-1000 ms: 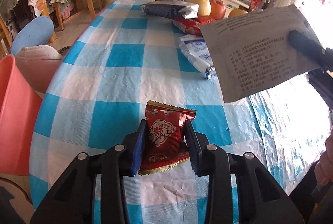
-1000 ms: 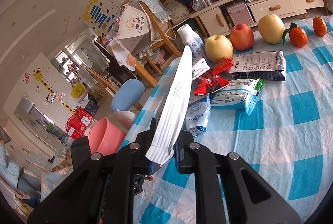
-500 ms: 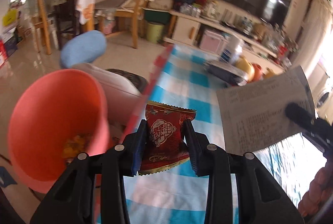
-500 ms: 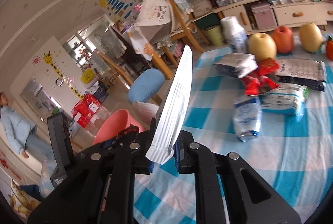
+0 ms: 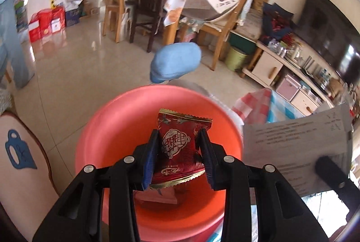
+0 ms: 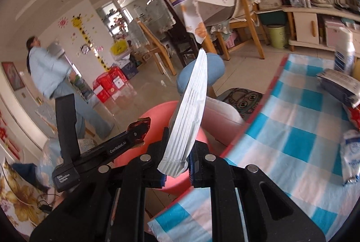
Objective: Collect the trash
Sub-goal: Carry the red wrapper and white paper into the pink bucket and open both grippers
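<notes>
Left wrist view: the left gripper (image 5: 178,152) is clamped on a red snack wrapper (image 5: 177,147), its blue-padded fingers (image 5: 150,163) pressing the packet's two side edges, and the packet hangs directly over the open mouth of a pink bin (image 5: 108,129) that stands on the tiled floor. Some scraps already lie at the bin's bottom. At the right edge, a grey printed sachet (image 5: 292,147) is seen flat-on, pinched by the other tool's dark finger. A blue stool (image 5: 175,62) stands just beyond the bin, with wooden chairs (image 5: 225,23) farther back.

In the right wrist view, the right gripper (image 6: 176,165) is closed tight on that grey printed sachet (image 6: 191,111), seen here edge-on and standing upright between the jaws. The left gripper (image 6: 135,131) shows to the left with the red wrapper at its tip, above the pink bin (image 6: 157,111). The table with the blue checked cloth (image 6: 292,140) lies to the right, and more packets (image 6: 339,84) rest on it near the far edge. A person in light blue (image 6: 49,68) stands blurred in the background
</notes>
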